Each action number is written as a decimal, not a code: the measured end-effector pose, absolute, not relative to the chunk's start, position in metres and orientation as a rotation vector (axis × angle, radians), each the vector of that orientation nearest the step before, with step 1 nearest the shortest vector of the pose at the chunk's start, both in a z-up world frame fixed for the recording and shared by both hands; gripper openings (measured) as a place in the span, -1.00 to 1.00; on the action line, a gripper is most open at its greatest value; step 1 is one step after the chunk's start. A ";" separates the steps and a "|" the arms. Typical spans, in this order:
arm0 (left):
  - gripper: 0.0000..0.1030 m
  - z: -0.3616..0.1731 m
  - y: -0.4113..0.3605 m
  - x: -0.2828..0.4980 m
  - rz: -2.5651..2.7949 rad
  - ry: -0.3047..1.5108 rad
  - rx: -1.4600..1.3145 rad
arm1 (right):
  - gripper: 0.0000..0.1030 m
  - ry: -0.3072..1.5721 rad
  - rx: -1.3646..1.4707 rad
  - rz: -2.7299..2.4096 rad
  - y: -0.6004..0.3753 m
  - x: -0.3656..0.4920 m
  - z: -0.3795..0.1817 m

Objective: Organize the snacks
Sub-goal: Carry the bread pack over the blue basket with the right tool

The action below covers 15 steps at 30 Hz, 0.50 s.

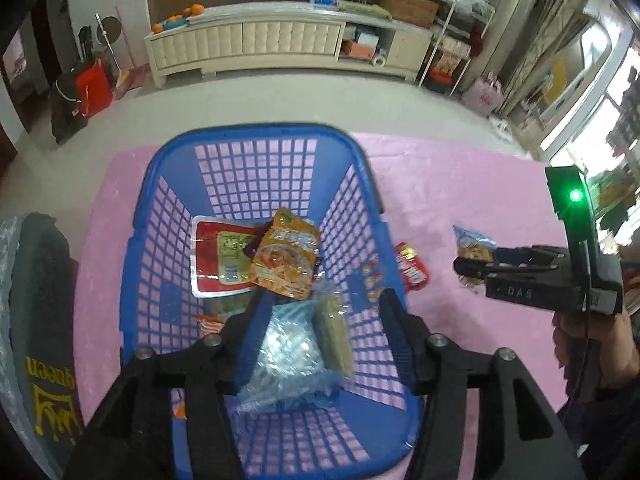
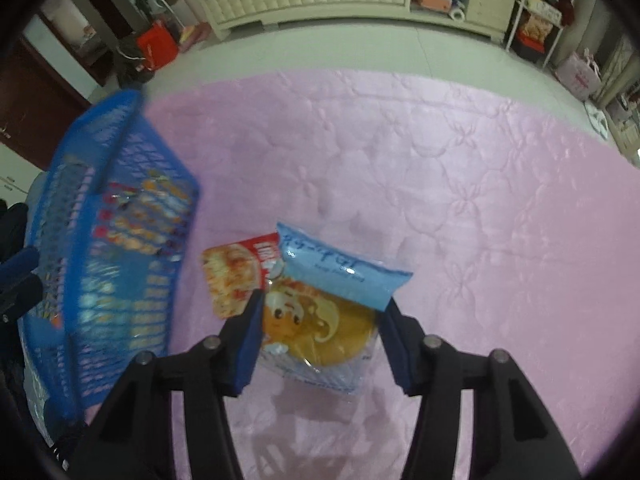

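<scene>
A blue plastic basket stands on the pink cloth and holds several snack packs, among them a red pack and an orange pack. My left gripper is open above the basket, over a clear blue-tinted pack. My right gripper is shut on a light-blue bread pack and holds it above the cloth; it also shows in the left wrist view. A red-and-white snack pack lies on the cloth beside the basket.
The pink quilted cloth covers the table. A grey bag with yellow lettering sits left of the basket. A cream cabinet stands across the floor at the back.
</scene>
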<state>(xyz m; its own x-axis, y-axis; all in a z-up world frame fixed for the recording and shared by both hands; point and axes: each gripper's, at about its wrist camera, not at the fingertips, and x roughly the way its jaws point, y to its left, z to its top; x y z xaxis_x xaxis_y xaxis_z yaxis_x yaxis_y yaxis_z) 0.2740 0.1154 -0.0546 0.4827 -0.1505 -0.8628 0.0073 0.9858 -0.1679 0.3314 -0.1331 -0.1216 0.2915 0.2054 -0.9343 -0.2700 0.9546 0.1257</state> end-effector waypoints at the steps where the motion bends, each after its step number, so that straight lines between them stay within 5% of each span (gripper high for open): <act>1: 0.10 -0.050 0.115 0.269 -0.094 1.052 -0.154 | 0.14 1.222 -0.061 0.328 -0.132 0.325 -0.115; 9: 0.40 -0.022 0.116 0.236 -0.069 0.982 -0.099 | 0.14 1.116 -0.079 0.435 -0.111 0.291 -0.059; 15: 0.43 -0.016 0.126 0.226 -0.048 0.973 -0.045 | 0.14 1.080 -0.110 0.518 -0.078 0.278 -0.038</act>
<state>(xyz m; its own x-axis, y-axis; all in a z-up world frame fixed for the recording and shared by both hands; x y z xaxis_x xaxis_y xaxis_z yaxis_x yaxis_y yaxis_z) 0.2258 0.1257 -0.0162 0.5621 -0.0607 -0.8249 0.0203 0.9980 -0.0596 0.2781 -0.0784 -0.0381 0.3653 0.3492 -0.8629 -0.4541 0.8760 0.1623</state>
